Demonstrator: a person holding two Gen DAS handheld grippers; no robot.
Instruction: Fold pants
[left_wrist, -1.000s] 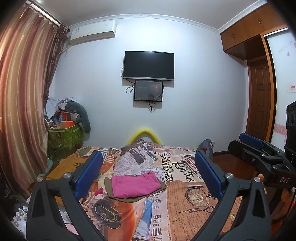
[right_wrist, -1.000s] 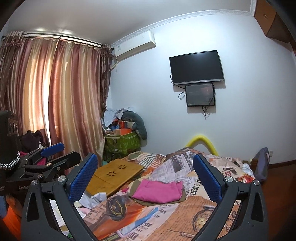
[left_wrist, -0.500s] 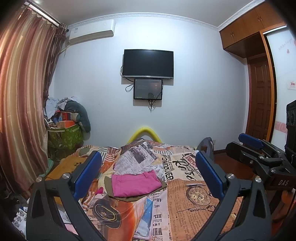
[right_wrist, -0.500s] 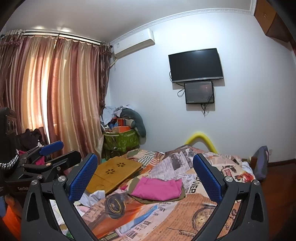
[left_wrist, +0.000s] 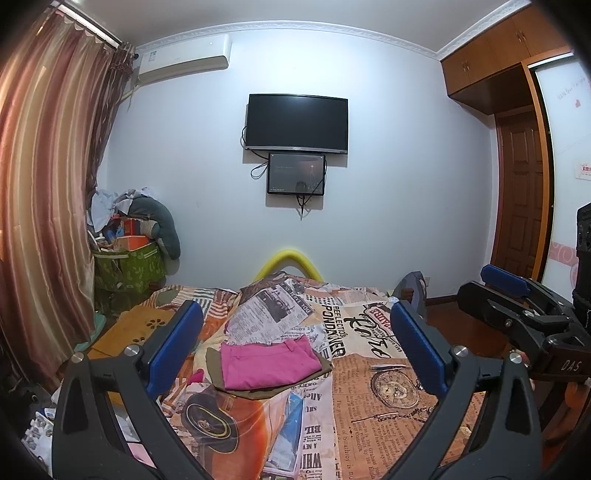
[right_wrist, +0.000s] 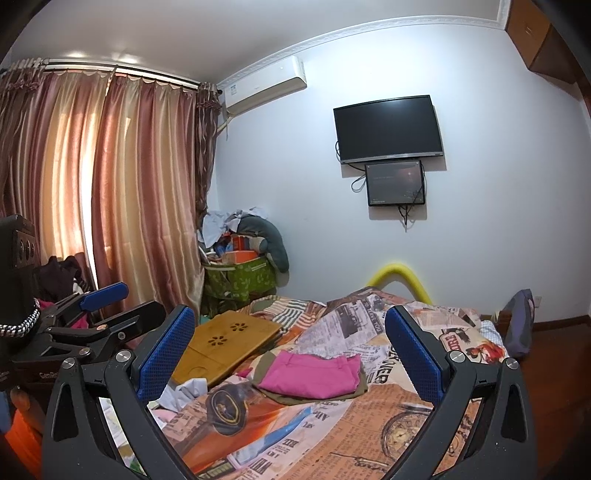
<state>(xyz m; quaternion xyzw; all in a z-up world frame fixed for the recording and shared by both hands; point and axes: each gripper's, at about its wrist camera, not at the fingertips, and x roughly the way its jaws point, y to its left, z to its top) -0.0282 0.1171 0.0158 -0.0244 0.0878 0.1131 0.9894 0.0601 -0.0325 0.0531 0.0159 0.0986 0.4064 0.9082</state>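
A bedroom with a pale wall, a bed and heavy curtains.

The far wall (left_wrist: 388, 184) is plain pale blue-white, with a black television (left_wrist: 297, 123) mounted at centre frame and a smaller screen (left_wrist: 296, 173) just below it. An air conditioner (left_wrist: 183, 59) hangs at upper left, near the ceiling moulding. Striped pink-gold curtains (right_wrist: 110, 192) fill the left, glowing with daylight. Wooden cupboards (left_wrist: 495, 55) and a brown door (left_wrist: 522, 199) stand at right. A bed (left_wrist: 369, 369) with a newsprint-patterned cover fills the lower frame, and a green basket (left_wrist: 127, 266) piled with clutter sits in the left corner.
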